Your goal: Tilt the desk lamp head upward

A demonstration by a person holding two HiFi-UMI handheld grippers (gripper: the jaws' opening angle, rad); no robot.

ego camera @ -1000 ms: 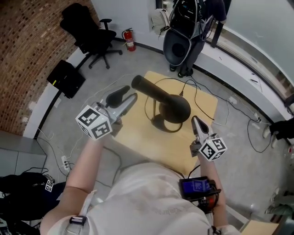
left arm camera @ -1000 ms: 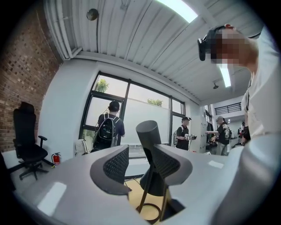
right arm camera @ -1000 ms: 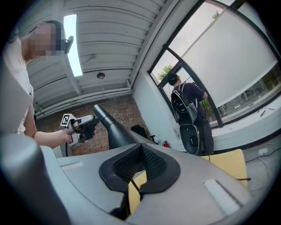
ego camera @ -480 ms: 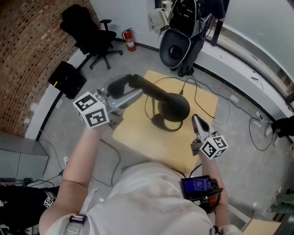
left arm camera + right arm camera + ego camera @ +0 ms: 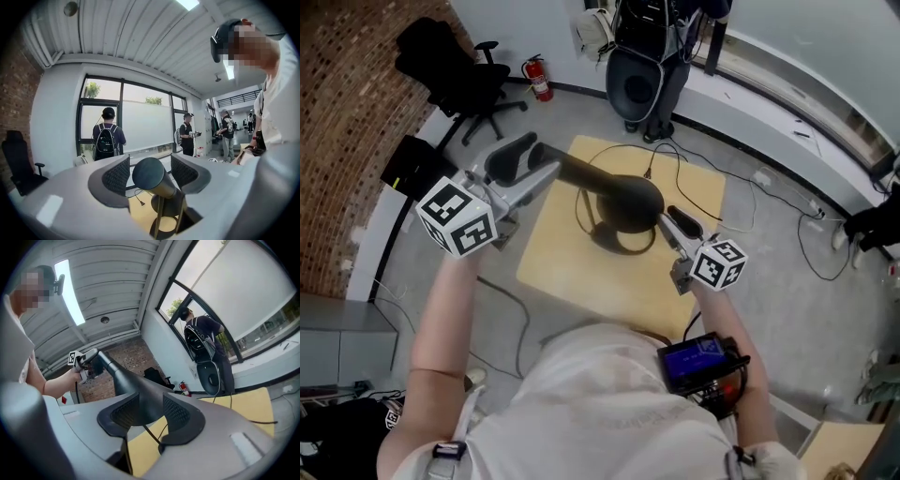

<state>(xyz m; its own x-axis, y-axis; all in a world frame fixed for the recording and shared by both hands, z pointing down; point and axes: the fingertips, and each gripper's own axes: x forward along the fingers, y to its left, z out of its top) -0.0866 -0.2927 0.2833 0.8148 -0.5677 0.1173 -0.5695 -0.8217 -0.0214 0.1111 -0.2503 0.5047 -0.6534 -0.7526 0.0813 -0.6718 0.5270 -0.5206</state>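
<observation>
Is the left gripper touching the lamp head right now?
Apart. In the left gripper view the lamp head sits between the jaws of the left gripper, which have just opened wide then closed a little, with a visible gap on each side of it.

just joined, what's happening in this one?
A person is working a black desk lamp on a wooden table with two handheld grippers. The left gripper straddles the narrow rear end of the lamp head, jaws wide with gaps either side, having just closed a little. The right gripper is at the wide end, jaws just opening with the lamp's body between them; no firm grip shows. The head slopes down toward its wide end, not yet tilted up.
</observation>
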